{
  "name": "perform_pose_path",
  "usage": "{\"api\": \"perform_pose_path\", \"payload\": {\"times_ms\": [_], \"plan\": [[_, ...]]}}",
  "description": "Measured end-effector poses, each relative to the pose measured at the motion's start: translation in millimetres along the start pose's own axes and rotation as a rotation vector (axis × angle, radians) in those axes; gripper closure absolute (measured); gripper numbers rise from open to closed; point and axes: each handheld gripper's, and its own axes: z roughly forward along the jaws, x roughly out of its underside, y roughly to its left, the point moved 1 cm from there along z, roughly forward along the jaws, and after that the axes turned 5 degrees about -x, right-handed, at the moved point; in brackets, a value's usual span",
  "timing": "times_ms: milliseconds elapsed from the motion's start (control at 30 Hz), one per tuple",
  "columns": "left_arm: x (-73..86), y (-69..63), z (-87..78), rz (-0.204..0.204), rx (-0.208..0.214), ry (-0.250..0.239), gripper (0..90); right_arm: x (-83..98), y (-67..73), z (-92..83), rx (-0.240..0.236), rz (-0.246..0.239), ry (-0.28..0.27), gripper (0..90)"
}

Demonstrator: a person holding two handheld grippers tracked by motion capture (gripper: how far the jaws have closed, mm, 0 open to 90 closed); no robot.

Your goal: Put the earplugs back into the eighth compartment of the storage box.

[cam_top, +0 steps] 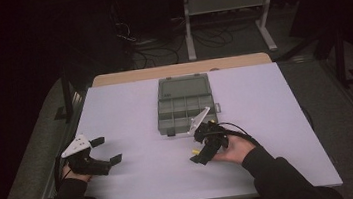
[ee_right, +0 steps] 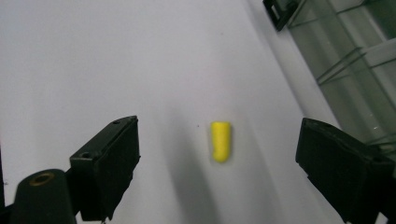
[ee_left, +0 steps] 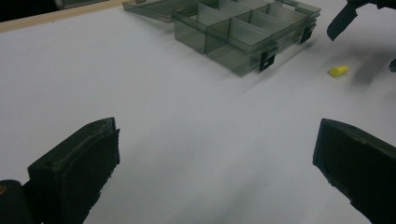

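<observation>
The right hand-held gripper (ee_right: pixel 217 163) hangs wide open over a small yellow piece (ee_right: pixel 221 140) lying on the white table (cam_top: pixel 277 118), jaws either side, not touching it. The left hand-held gripper (ee_left: pixel 215 168) is also spread wide and empty, near the table's left edge. A grey compartment box (cam_top: pixel 185 109) sits open just beyond; its contents are hard to make out. The room behind is dark.

Legible markings: none recorded.
No text, label, brand, number or sign can be read on the compartment box (cam_top: pixel 184 106), the yellow piece (ee_right: pixel 220 140) or the table (cam_top: pixel 125 110).
</observation>
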Motion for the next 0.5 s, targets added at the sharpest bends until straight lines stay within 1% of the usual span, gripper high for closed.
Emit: {"api": "perform_pose_path", "payload": {"times_ms": [100,200,233,333,433,500], "plan": [[0.0,0.0,0.0,0.0,0.0,0.0,0.0,1.9,0.6,5.4,0.006,-0.008,0.011,13.7],[0.0,-0.1,0.0,0.0,0.001,-0.001,0.0,4.2,0.7,9.0,-0.004,-0.02,0.015,15.2],[0.0,0.0,0.0,0.0,0.001,-0.001,0.0,4.8,0.8,9.4,-0.008,-0.019,0.014,17.3],[0.0,-0.1,0.0,0.0,0.002,0.0,0.0,6.0,0.3,10.3,-0.011,-0.028,0.014,25.2],[0.0,-0.1,0.0,0.001,0.002,0.0,0.0,6.5,-0.3,10.4,-0.025,-0.032,0.005,39.5],[0.0,-0.1,0.1,0.001,0.002,0.0,0.0,6.4,-0.6,10.1,-0.036,-0.033,-0.002,45.2]]}}
